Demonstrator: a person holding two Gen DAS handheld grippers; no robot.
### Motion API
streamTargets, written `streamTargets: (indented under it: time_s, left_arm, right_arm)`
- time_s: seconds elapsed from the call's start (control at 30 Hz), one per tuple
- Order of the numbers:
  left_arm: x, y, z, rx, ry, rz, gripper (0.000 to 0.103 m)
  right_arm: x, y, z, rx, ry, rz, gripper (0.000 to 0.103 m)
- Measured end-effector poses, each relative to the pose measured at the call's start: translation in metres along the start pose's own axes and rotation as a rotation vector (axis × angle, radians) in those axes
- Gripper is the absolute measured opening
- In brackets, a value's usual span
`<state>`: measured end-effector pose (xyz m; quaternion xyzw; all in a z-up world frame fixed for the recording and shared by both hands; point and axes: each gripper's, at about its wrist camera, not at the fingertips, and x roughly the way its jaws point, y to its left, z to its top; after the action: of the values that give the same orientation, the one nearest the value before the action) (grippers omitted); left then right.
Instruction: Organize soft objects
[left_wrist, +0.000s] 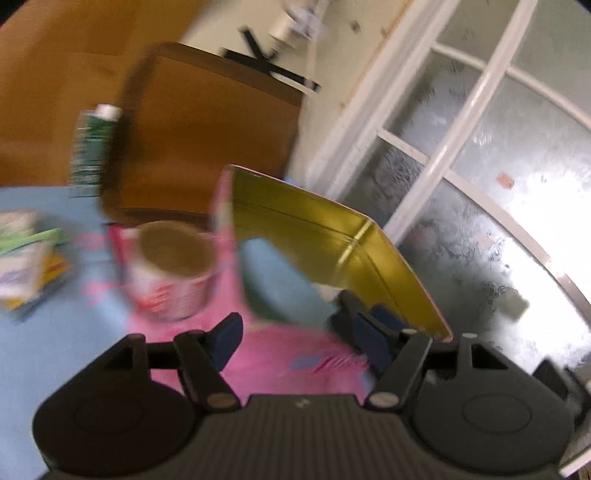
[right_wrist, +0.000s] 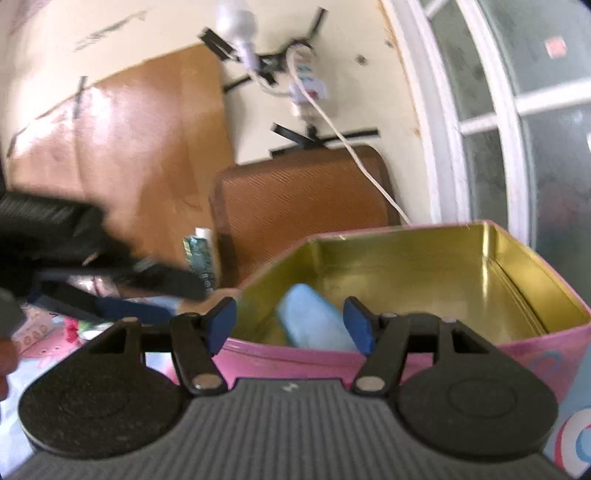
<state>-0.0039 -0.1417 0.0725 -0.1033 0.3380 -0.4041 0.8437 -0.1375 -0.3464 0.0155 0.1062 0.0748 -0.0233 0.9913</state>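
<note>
A pink tin box with a gold inside (left_wrist: 332, 236) (right_wrist: 424, 266) stands on the blue table. A light blue soft object (right_wrist: 314, 321) (left_wrist: 280, 280) lies inside it. My left gripper (left_wrist: 299, 332) is open and empty, just above the near pink wall of the box. My right gripper (right_wrist: 291, 325) is open and empty, at the box's near rim, with the blue soft object between and beyond its fingers. The left gripper shows as a dark blurred shape in the right wrist view (right_wrist: 110, 291).
A red and white paper cup (left_wrist: 173, 273) stands left of the box. A green tube (left_wrist: 90, 151) (right_wrist: 201, 262) stands by a brown chair back (left_wrist: 207, 140) (right_wrist: 303, 199). Packets (left_wrist: 26, 251) lie at the far left. A window (left_wrist: 480, 166) is on the right.
</note>
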Motion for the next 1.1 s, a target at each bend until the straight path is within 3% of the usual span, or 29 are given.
streamTargets:
  time_s: [0.13, 0.23, 0.33, 0.43, 0.57, 0.67, 0.8, 0.9, 0.97, 1.03, 1.1]
  left_arm:
    - [-0.062, 0.055, -0.033, -0.029, -0.054, 0.141, 0.070]
    - [-0.099, 0.101, -0.055, -0.116, -0.082, 0.241, 0.070]
    - [-0.124, 0.137, -0.067, -0.202, -0.120, 0.333, 0.070]
    - [-0.135, 0.158, -0.075, -0.245, -0.158, 0.404, 0.069]
    - [-0.136, 0.158, -0.080, -0.241, -0.198, 0.388, 0.070]
    - [-0.134, 0.156, -0.078, -0.236, -0.203, 0.385, 0.071]
    - [-0.137, 0.161, -0.082, -0.245, -0.213, 0.364, 0.073]
    - [-0.136, 0.161, -0.082, -0.246, -0.213, 0.354, 0.076]
    - [-0.136, 0.160, -0.082, -0.244, -0.213, 0.347, 0.078]
    - [-0.136, 0.162, -0.082, -0.247, -0.214, 0.340, 0.079]
    - [-0.137, 0.163, -0.082, -0.253, -0.217, 0.331, 0.079]
  right_arm:
    - [0.000, 0.038, 0.002, -0.057, 0.011, 0.120, 0.066]
    - [0.010, 0.079, 0.002, -0.124, 0.032, 0.239, 0.066]
    - [0.036, 0.123, 0.002, -0.153, 0.097, 0.348, 0.066]
    - [0.074, 0.157, 0.006, -0.173, 0.157, 0.381, 0.065]
    - [0.138, 0.185, 0.011, -0.172, 0.277, 0.337, 0.065]
    - [0.189, 0.188, 0.020, -0.068, 0.377, 0.277, 0.066]
    - [0.244, 0.189, 0.023, 0.145, 0.534, 0.274, 0.070]
    - [0.271, 0.201, 0.012, 0.199, 0.641, 0.271, 0.072]
    - [0.275, 0.208, 0.004, 0.170, 0.663, 0.255, 0.065]
    - [0.263, 0.211, 0.005, 0.120, 0.624, 0.279, 0.052]
    - [0.253, 0.204, 0.008, 0.139, 0.613, 0.295, 0.049]
